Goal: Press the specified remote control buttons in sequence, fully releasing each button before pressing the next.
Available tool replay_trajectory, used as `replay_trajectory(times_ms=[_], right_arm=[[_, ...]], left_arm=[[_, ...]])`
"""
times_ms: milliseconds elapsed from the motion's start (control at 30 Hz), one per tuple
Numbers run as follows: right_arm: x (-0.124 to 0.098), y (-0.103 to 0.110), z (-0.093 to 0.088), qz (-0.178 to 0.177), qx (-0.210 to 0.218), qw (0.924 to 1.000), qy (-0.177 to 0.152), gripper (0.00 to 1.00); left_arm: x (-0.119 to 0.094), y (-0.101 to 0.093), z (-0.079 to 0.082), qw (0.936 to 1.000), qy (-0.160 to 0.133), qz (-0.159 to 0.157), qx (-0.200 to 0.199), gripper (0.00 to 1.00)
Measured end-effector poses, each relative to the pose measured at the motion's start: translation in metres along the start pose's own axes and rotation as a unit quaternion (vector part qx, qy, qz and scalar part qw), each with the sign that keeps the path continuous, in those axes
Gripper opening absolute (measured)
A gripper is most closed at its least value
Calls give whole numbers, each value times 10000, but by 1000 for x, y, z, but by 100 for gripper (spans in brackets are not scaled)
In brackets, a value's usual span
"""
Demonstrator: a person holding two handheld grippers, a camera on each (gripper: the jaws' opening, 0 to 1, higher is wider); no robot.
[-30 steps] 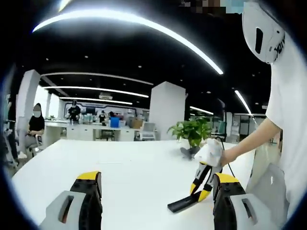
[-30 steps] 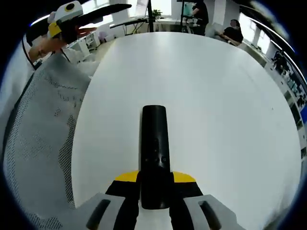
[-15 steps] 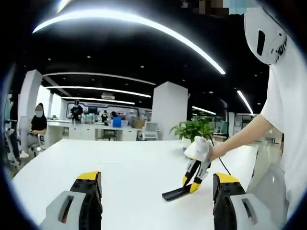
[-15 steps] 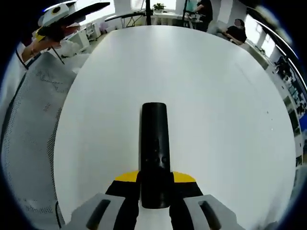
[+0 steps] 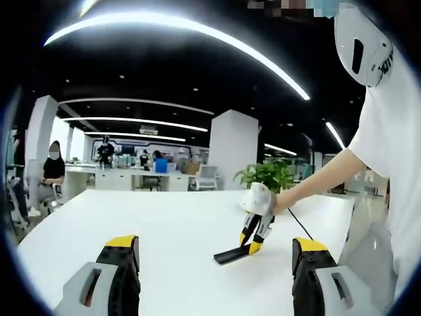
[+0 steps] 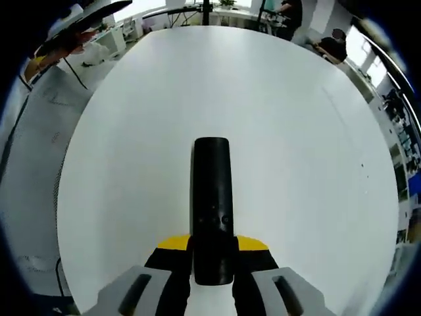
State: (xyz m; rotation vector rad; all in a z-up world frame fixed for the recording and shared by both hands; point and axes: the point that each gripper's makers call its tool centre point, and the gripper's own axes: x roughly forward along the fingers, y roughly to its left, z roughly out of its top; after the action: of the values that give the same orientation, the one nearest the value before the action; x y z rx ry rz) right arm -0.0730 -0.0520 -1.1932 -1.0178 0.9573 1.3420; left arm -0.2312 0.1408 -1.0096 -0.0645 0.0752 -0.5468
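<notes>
Start on your left: your left gripper [image 5: 214, 273] stands with its yellow-tipped jaws wide apart and nothing between them, held low over the white table [image 5: 171, 224]. Ahead and to its right, in the left gripper view, your right gripper [image 5: 252, 238] slants down toward the tabletop with the black remote control [image 5: 231, 255] in its jaws; the remote's free end points toward the left gripper's side and sits at or just above the surface, though contact cannot be told from here.

Moving to your right hand, the right gripper view looks straight along the remote [image 6: 211, 197]. The right gripper [image 6: 212, 253] is clamped on the remote's near end, and its long axis runs directly away from the jaws, over the table [image 6: 309, 131]. A few small buttons show on the top face just beyond the jaw tips.

So the relation that matters: the button face lies up, well apart from your empty left gripper, which must cross rightward and come down onto those buttons near the clamped end. No press looks begun yet.
</notes>
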Motion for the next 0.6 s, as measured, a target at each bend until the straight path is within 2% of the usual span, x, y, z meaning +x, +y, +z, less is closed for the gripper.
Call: replay_trajectory(times_ms=[233,300,467,600], right_arm=[[1,-23,3,-10,13,10000,42,21],[3,-30,6,40,143,9999,0,21],[5,-49,10,5,90,9999,118,21],[5,-59,12,-34,-3,9999,152,21]], left_arm=[[-3,4,-2,10000,47,85,1,100],[-4,4,-3,9999,93,71,25,100],[-3,1,-6,9998,181,20,113,100],[-3,3,-4,9999,123,48,45,100]])
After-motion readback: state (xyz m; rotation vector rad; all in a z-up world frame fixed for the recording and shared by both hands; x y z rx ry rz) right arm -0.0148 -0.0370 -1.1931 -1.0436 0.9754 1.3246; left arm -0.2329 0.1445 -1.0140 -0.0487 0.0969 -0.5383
